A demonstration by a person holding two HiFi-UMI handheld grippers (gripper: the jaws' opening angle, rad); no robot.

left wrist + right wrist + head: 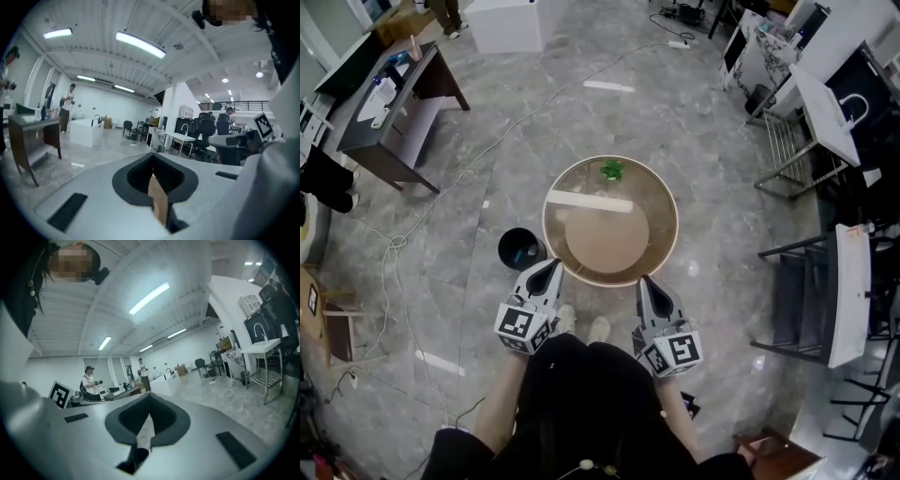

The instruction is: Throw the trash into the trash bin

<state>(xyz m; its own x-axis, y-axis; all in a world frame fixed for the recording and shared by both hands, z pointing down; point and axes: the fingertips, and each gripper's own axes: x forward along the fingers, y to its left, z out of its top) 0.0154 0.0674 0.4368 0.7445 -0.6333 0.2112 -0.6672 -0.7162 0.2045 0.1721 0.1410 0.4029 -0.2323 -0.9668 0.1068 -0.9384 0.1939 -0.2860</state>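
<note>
Item one, far left: the small round black trash bin (522, 249) stands on the grey floor just beside the table's near-left edge, mouth upward. My left gripper (551, 269) sits at the table's near rim with its jaws pressed together. In the left gripper view a tan sliver shows in the slit below them, and I cannot tell whether it is a scrap or only the table top seen through. The round brown table with a pale rim (667, 202) carries the trash, a small green crumpled piece (612, 170), at its far side, well apart from both grippers. My right gripper (647, 284) is also at the near rim, jaws closed with nothing visibly between them. Finding: pick not yet made. Recommended: spread one pair of jaws before reaching across, then pinch the green piece firmly, since it looks light. Release it directly above the bin mouth.
</note>
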